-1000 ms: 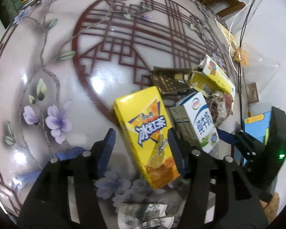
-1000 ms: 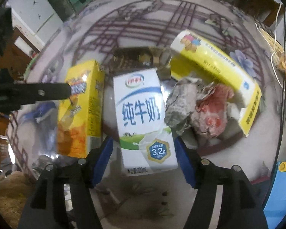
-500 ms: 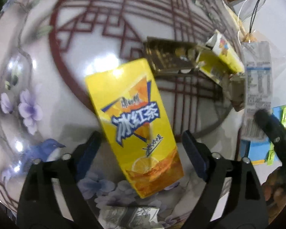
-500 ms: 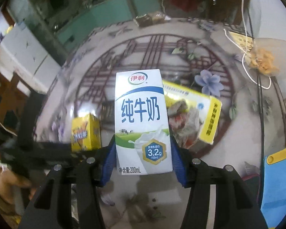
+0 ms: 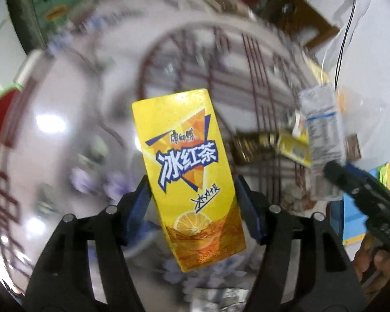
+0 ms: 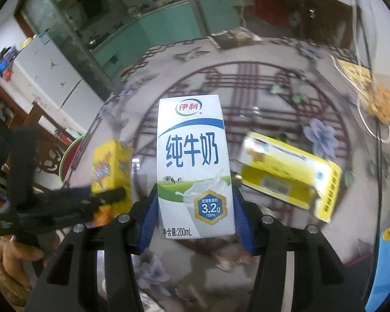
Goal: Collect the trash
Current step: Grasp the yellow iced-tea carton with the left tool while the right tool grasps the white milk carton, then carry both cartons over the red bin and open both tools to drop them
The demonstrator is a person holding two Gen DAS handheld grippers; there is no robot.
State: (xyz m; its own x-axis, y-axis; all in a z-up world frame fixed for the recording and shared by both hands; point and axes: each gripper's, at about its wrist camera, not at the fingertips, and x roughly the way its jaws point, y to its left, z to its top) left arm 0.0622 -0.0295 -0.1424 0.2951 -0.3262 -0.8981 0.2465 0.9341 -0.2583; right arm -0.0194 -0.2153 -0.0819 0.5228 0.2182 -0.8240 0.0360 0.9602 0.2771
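The left gripper [image 5: 193, 205] has its fingers [image 5: 140, 202] closed on the sides of the tea carton [image 5: 187, 171], held off the tabletop [image 5: 65, 130]. The right gripper [image 6: 193, 213] fingers [image 6: 148, 215] clamp the milk carton [image 6: 193, 166], also lifted. A yellow box [image 6: 291, 174] lies on the tabletop beyond and right of the right fingers

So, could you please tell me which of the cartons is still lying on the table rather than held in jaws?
The long yellow box, open-ended, lies on the table. The milk carton and the iced-tea carton are each clamped and lifted.
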